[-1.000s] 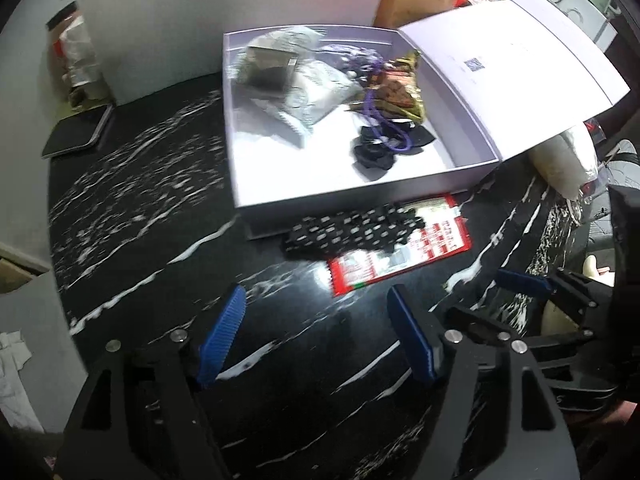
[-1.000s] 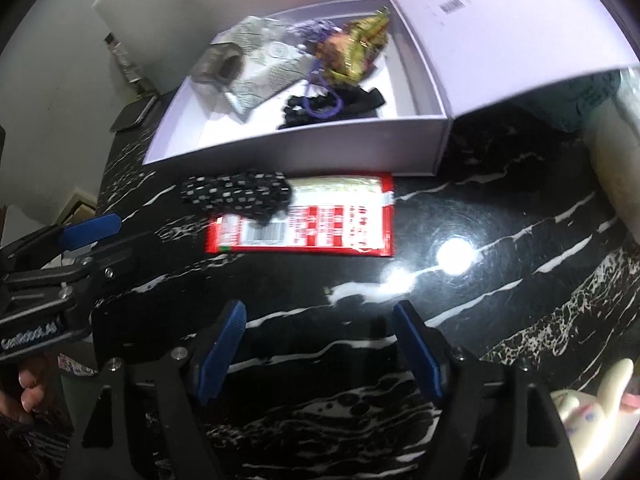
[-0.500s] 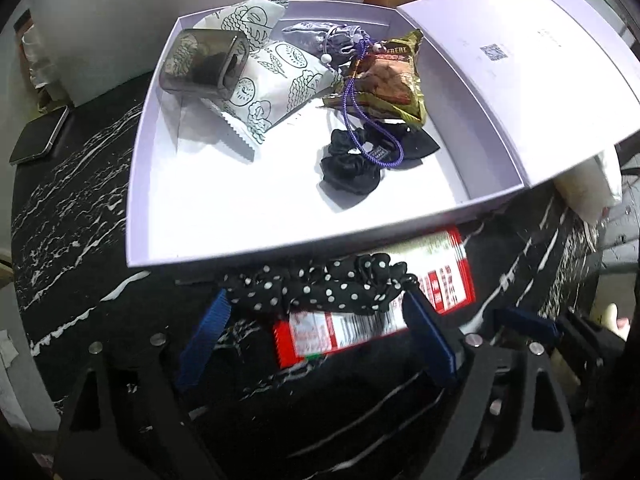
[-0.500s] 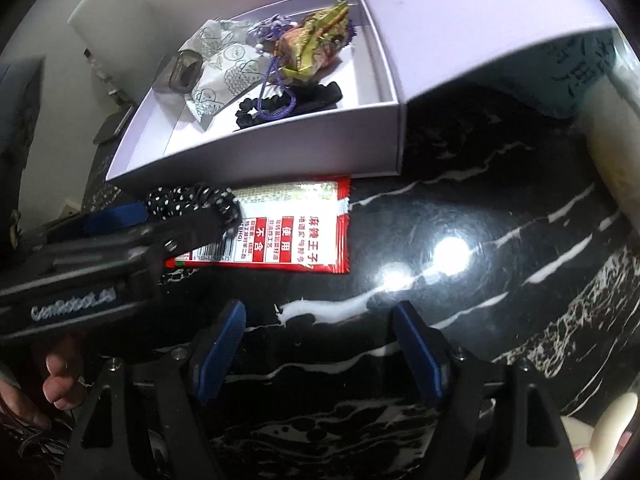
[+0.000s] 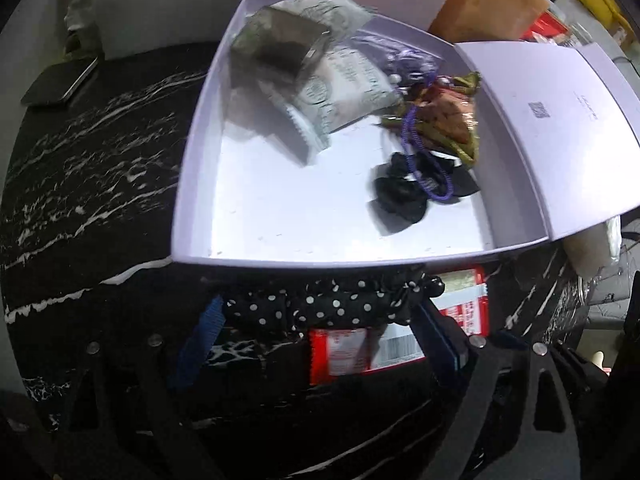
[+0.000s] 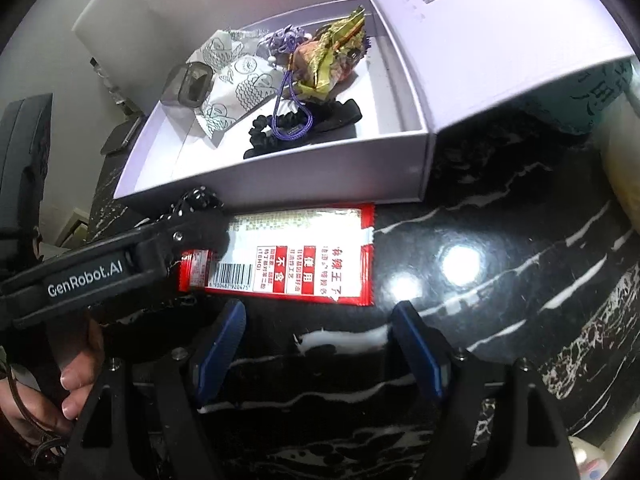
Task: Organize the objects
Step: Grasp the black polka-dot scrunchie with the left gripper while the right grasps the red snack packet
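A black polka-dot scrunchie (image 5: 328, 304) lies on the dark marble table against the front wall of an open white box (image 5: 192, 184), partly on a red snack packet (image 5: 348, 352). My left gripper (image 5: 320, 332) points down over the scrunchie, open wide, a blue pad at each end of it. In the right wrist view the left gripper (image 6: 200, 232) covers most of the scrunchie (image 6: 196, 200). My right gripper (image 6: 320, 332) hangs open just in front of the red packet (image 6: 296, 264), with nothing between its fingers.
The box (image 6: 280, 184) holds a grey case (image 5: 280, 40), patterned white packets (image 5: 348, 92), a gold snack bag (image 5: 448, 116), a purple cord (image 5: 416, 148) and a black scrunchie (image 5: 400, 196). Its lid (image 5: 560, 120) lies open to the right. A phone (image 5: 60, 84) lies far left.
My left gripper has come forward and down to the polka-dot scrunchie, its jaws have widened, and they now straddle it. The right gripper has stayed about where it was.
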Available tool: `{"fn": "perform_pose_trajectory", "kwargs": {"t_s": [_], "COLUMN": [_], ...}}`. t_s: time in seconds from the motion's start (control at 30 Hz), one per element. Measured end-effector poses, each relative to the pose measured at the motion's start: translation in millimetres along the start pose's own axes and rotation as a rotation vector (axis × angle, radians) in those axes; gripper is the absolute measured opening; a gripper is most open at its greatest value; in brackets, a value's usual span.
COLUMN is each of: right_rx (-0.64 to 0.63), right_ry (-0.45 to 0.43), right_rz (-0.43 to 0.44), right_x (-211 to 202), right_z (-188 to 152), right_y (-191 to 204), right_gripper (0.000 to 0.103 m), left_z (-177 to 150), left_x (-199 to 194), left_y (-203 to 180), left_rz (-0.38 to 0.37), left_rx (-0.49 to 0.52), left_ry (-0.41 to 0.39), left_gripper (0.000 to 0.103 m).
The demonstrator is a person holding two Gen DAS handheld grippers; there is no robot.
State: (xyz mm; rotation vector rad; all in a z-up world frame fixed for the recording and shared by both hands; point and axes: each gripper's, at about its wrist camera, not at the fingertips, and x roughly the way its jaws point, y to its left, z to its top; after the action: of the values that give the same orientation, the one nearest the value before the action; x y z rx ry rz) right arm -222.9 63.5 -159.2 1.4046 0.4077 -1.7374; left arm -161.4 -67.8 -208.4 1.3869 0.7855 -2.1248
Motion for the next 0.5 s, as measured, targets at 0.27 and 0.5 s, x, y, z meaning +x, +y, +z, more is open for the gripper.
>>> {"fn": "perform_pose_trajectory", "kwargs": {"t_s": [0.27, 0.5], "right_rx": [-0.046, -0.123], "right_ry": [-0.026, -0.071], "right_rz": [-0.034, -0.12], "right_x": [10, 22], "right_z": [9, 15], "right_y": [17, 36], "right_gripper": [0.078, 0.08], "left_z": [2, -2], "left_x": [-10, -24], "left_y": [29, 47], "left_rz": [-0.015, 0.0], "left_rx": [-0.027, 0.007], "left_ry": [-0.041, -0.094], "left_gripper": [0.085, 0.082]}}
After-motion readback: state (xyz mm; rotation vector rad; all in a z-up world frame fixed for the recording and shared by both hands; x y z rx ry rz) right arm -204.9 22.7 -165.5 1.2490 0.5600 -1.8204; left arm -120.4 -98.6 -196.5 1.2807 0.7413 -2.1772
